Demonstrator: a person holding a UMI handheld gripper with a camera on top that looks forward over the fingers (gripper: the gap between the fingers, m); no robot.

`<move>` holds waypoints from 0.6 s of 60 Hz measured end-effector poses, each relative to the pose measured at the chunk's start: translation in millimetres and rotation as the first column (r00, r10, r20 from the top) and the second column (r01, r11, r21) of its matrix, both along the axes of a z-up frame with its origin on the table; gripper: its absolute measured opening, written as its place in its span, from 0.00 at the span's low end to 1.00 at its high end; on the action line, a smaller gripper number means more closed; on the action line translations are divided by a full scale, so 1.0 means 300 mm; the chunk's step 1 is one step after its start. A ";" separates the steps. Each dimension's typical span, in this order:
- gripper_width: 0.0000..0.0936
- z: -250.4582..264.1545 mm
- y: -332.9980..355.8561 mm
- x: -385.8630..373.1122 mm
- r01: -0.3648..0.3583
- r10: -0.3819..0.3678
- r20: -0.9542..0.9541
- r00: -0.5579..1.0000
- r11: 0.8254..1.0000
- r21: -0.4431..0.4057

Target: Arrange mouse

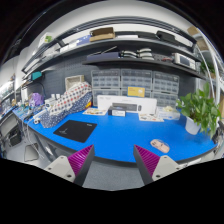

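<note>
A black mouse pad (75, 129) lies flat on the blue table (115, 135), ahead and to the left of my fingers. A small pale pink, rounded object (160, 147), which looks like the mouse, lies on the table near its front edge, just beyond my right finger. My gripper (112, 165) is open and empty, held back from the table's front edge, with only grey floor between the magenta pads (80, 160).
A green plant in a white pot (192, 125) stands at the table's right end. A patterned bundle (70, 100) and blue bins (45, 117) sit at the left. Shelves with small drawers (135, 85) line the wall behind.
</note>
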State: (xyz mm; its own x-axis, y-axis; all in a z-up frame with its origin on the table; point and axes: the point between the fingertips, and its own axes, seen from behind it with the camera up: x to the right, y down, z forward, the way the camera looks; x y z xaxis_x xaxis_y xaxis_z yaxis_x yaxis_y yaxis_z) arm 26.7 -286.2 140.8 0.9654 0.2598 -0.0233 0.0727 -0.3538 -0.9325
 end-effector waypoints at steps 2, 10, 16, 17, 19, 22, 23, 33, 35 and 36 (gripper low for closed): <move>0.90 -0.039 -0.003 0.007 0.014 -0.014 -0.003 1.000 1.000 -0.011; 0.90 -0.157 -0.013 0.114 0.088 -0.088 -0.003 0.996 0.994 -0.069; 0.90 -0.249 0.005 0.229 0.149 -0.147 0.026 0.989 0.984 -0.098; 0.90 -0.262 0.009 0.248 0.159 -0.156 0.031 0.987 0.982 -0.103; 0.90 -0.276 0.012 0.291 0.177 -0.174 0.040 0.984 0.977 -0.116; 0.91 -0.310 0.029 0.355 0.209 -0.203 0.055 0.978 0.970 -0.125; 0.91 -0.323 0.035 0.377 0.220 -0.213 0.062 0.975 0.967 -0.129; 0.90 -0.418 0.143 0.549 0.293 -0.279 0.104 0.955 0.943 -0.159; 0.90 -0.431 0.175 0.573 0.300 -0.285 0.107 0.953 0.940 -0.163; 0.89 -0.437 0.190 0.586 0.303 -0.288 0.109 0.951 0.938 -0.166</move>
